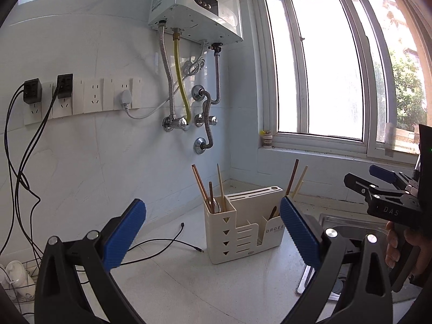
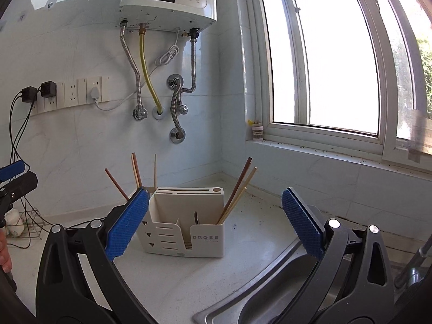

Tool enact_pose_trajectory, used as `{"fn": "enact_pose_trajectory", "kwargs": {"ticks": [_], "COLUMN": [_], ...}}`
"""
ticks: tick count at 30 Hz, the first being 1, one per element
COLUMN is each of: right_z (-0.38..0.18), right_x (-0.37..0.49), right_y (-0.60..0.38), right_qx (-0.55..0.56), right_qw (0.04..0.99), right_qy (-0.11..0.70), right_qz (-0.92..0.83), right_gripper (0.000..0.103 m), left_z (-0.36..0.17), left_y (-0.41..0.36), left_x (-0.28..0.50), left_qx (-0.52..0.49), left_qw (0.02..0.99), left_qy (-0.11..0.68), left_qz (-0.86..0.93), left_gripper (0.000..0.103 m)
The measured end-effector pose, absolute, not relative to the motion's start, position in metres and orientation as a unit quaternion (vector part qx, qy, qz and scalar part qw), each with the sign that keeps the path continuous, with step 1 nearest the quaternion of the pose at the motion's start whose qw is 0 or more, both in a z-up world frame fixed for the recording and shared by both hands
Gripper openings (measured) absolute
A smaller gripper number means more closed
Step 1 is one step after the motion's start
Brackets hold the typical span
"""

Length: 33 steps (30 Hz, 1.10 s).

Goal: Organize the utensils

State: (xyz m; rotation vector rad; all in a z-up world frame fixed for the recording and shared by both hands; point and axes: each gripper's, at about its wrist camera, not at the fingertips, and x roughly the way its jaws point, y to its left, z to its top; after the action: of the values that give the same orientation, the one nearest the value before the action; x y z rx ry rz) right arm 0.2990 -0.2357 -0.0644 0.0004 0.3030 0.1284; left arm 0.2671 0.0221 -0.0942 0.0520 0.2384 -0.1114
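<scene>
A cream utensil holder stands on the white counter in the corner below the window. Its left cup holds several chopsticks and a spoon; its right compartment holds more chopsticks and a dark utensil. My left gripper is open with nothing between its blue pads, short of the holder. My right gripper is also open and empty, well back from the holder. In the left wrist view the right gripper shows at the right edge, held by a hand.
A steel sink lies at the right of the counter with a tap handle. Black cables trail across the counter at the left. A wire rack with white crockery sits at far left. A small bottle stands on the sill.
</scene>
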Motion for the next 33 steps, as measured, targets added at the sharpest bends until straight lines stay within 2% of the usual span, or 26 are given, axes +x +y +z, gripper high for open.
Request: {"fn": "enact_pose_trajectory", "kwargs": {"ticks": [18,33], "right_z": [-0.063,-0.043], "right_x": [0.187,0.147], "right_y": [-0.225,-0.25], "right_qx": [-0.018,-0.003], "right_qw": [0.974,0.96], "right_qy": [0.211,0.247], "right_qz": [0.084,0.132], "right_gripper": [0.095,0.095], "left_z": [-0.1,-0.095], "left_y": [0.01,-0.003], "left_x": [0.175,0.134], "left_qx": [0.051,0.067], "left_qw": [0.985,0.977], "left_qy": [0.157,0.184], "left_qz": [-0.056,-0.08], "left_gripper": [0.098,0.098]}}
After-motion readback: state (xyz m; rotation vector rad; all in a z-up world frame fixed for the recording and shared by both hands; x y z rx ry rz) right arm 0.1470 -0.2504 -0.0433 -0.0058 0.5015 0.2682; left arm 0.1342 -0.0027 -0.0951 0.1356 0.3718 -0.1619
